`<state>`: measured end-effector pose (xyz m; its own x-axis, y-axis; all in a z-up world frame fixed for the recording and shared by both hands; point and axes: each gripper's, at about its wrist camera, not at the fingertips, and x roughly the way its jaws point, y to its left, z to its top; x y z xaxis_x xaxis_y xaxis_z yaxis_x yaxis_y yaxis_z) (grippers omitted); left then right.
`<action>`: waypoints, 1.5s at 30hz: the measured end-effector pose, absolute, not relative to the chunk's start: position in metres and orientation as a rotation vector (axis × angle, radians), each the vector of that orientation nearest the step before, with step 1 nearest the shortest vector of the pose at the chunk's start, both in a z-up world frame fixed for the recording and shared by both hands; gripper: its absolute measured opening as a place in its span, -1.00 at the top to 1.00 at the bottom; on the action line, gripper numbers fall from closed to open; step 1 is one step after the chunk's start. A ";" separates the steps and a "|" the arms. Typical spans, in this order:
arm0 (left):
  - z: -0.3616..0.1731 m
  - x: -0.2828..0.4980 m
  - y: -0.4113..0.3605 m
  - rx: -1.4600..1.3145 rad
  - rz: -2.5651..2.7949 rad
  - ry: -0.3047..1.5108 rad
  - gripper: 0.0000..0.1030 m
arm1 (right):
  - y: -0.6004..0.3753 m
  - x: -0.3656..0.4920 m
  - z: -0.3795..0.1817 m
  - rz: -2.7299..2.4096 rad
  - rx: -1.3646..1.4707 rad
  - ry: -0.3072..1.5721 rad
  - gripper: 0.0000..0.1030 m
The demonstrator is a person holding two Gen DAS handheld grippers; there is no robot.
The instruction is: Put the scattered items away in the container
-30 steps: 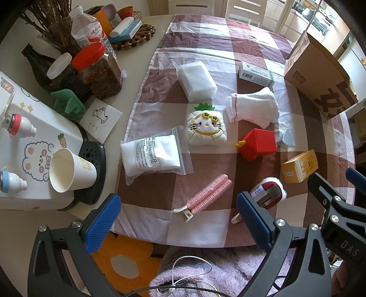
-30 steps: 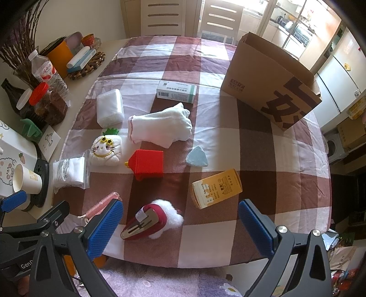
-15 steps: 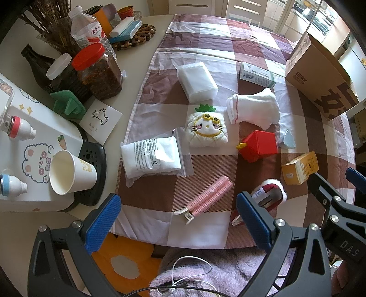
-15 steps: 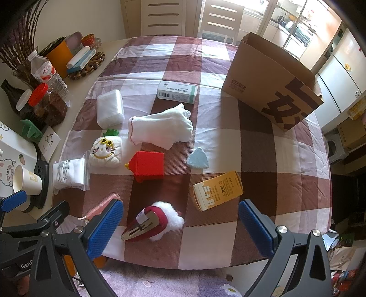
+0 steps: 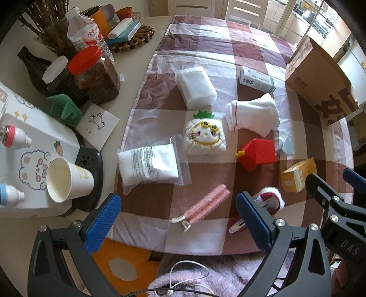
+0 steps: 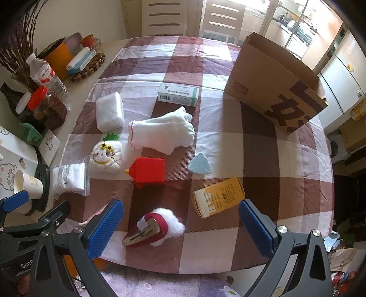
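Small items lie scattered on a checked cloth: a pink hair clip (image 5: 203, 206), a red and white fluffy clip (image 6: 155, 226), an orange box (image 6: 219, 196), a red box (image 6: 148, 171), a pineapple plush (image 5: 205, 137), a zip bag (image 5: 151, 162), white gloves (image 6: 160, 132), a tissue pack (image 5: 195, 85), a green-white box (image 6: 178, 94) and a blue triangle (image 6: 199, 164). A tilted cardboard box (image 6: 274, 91) sits at the far right. My left gripper (image 5: 178, 219) and right gripper (image 6: 180, 225) are open and empty above the near table edge.
Jars (image 5: 93, 73), a bottle (image 5: 84, 34), a paper cup (image 5: 66, 180), a green holder (image 5: 65, 109) and a trivet with items (image 5: 132, 34) crowd the table's left side. Chairs (image 6: 164, 18) stand behind the table. A fluffy lilac garment (image 5: 205, 281) lies below the near edge.
Both grippers have moved slightly forward over the table. They stay open. No item on the cloth has moved.
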<state>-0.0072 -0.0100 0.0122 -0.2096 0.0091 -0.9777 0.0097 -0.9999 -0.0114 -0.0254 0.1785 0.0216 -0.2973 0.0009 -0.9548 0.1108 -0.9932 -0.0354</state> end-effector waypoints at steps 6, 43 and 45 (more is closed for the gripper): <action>0.020 -0.024 -0.019 1.903 -2.490 0.092 -0.98 | 0.189 -0.039 0.028 -2.540 1.735 0.089 -1.00; -0.091 -0.053 -0.053 1.958 -2.309 0.172 -0.99 | 0.282 -0.047 -0.073 -2.321 2.075 -0.434 -0.91; -0.096 -0.057 -0.052 1.973 -2.306 0.146 -0.99 | 0.282 -0.050 -0.077 -2.312 2.091 -0.488 -0.91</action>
